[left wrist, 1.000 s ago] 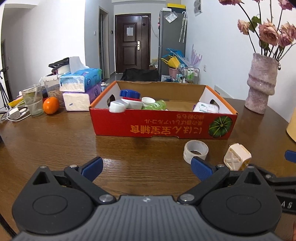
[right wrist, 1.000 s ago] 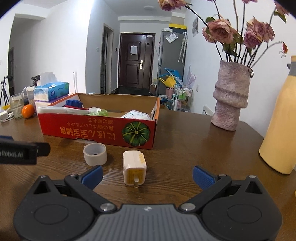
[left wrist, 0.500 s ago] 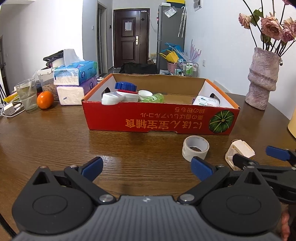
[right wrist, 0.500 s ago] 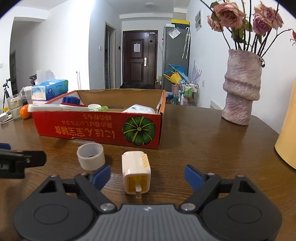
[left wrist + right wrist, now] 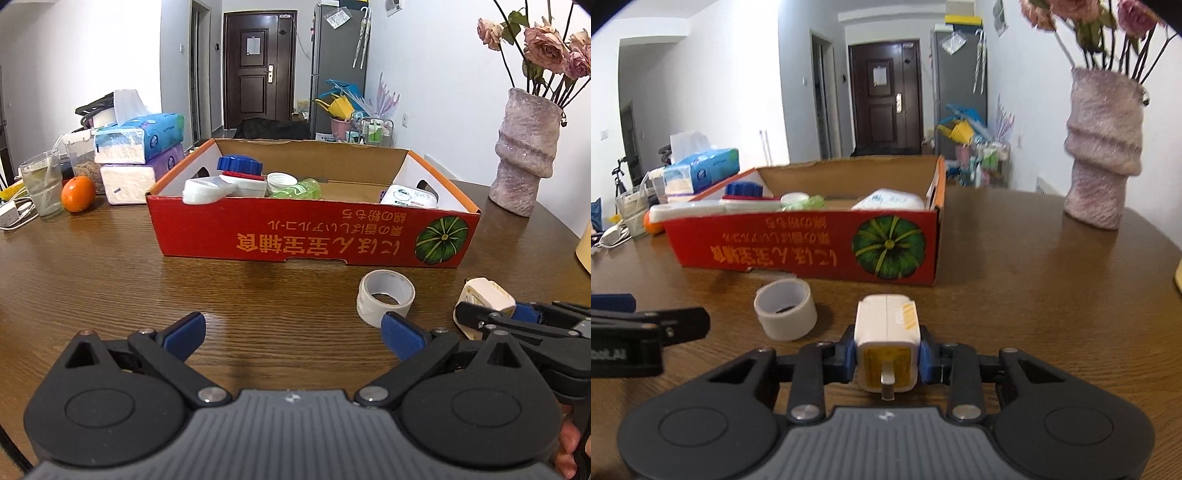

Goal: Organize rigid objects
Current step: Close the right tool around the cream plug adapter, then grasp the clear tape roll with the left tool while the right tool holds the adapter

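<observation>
The right gripper point(image 5: 887, 357) had its jaws pinching the white charger plug point(image 5: 887, 345) by its two side faces, prongs pointing back toward the hand, the plug low on the worktop point(image 5: 1052, 295). The left gripper point(image 5: 291, 334) hung with jaws spread and nothing between them, the tape roll point(image 5: 385, 297) just ahead of its right fingertip. The red cardboard box point(image 5: 812, 251) lay straight ahead and a little left of the plug, so the right hand seemed nearer for the drop.
</observation>
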Motion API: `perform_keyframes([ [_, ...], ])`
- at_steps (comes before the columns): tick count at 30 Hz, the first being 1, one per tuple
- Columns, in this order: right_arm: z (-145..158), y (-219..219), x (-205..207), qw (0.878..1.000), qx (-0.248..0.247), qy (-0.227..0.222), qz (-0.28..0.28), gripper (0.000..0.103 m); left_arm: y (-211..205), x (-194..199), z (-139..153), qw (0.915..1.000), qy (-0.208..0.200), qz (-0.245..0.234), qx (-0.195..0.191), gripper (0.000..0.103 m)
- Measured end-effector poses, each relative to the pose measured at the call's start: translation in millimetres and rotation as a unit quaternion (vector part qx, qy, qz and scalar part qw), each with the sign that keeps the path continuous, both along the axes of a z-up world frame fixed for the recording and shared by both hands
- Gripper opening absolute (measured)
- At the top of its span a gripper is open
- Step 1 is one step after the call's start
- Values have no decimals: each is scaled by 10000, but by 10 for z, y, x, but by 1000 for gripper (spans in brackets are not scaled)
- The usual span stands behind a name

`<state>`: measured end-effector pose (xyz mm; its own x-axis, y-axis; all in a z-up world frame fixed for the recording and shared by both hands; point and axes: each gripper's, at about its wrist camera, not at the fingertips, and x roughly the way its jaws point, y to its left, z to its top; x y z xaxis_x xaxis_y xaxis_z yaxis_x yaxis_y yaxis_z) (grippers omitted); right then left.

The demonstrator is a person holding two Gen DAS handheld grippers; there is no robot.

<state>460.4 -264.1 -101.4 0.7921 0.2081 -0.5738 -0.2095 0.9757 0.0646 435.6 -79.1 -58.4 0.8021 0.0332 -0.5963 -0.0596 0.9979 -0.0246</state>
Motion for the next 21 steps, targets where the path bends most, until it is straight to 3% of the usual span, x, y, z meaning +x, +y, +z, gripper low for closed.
perform_keyframes([
  [7, 115, -175, 5, 9985, 208, -283, -415, 31, -164, 126, -33, 9999, 27, -48, -101, 103],
  [21, 171, -433, 98, 9957, 255, -510, -734, 31, -506, 407, -164, 9998, 86, -64, 148, 103],
])
